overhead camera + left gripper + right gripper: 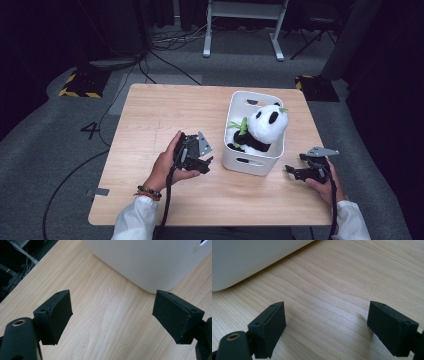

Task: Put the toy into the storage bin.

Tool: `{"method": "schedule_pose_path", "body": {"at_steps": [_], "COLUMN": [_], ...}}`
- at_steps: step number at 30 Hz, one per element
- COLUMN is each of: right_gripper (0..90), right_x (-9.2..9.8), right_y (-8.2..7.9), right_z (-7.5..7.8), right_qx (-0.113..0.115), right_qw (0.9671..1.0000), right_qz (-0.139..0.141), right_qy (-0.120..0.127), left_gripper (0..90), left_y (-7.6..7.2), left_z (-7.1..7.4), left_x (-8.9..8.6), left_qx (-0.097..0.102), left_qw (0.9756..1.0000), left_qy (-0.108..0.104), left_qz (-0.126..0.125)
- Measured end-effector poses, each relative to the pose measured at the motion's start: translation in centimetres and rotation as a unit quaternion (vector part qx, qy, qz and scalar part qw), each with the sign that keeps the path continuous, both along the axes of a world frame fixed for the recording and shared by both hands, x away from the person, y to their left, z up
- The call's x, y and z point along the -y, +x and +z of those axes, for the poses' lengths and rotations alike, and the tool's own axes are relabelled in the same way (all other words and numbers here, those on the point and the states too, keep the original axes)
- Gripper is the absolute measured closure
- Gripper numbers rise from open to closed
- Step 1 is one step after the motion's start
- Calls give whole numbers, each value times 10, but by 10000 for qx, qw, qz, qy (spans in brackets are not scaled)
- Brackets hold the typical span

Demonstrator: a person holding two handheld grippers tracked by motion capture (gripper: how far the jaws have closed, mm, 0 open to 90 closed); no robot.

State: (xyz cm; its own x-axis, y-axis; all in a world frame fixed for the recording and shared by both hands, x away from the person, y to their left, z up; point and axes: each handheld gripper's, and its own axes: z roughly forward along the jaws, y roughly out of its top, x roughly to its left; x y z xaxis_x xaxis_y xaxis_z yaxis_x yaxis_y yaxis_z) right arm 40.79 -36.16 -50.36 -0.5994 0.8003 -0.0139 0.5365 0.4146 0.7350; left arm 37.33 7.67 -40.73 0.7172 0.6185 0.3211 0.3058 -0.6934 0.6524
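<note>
Resting on a pale wooden table (150,115), grey carpet (50,125) around.

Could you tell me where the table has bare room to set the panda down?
The table's left half, from the bin to the left edge, is bare beyond the left gripper. The near edge between both hands is bare too. Right of the bin it is tight, with the right gripper there.

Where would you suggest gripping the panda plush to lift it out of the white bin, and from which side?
Probably the panda plush by its head, from above. It sits upright in the white bin, head above the rim, while the walls block its body from the sides. The right gripper and left gripper are both open on the table, either side of the bin.
</note>
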Motion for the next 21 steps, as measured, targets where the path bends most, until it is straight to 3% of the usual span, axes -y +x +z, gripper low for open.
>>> {"method": "schedule_pose_path", "body": {"at_steps": [21], "right_gripper": [153], "right_x": [0], "right_y": [0], "right_z": [0], "right_qx": [0], "right_qw": [10000], "right_qz": [-1], "right_qy": [0], "left_gripper": [162], "left_y": [0], "left_z": [-27], "left_x": [-23], "left_qx": [-284], "left_qw": [9992], "left_qy": [32], "left_qz": [278]}}
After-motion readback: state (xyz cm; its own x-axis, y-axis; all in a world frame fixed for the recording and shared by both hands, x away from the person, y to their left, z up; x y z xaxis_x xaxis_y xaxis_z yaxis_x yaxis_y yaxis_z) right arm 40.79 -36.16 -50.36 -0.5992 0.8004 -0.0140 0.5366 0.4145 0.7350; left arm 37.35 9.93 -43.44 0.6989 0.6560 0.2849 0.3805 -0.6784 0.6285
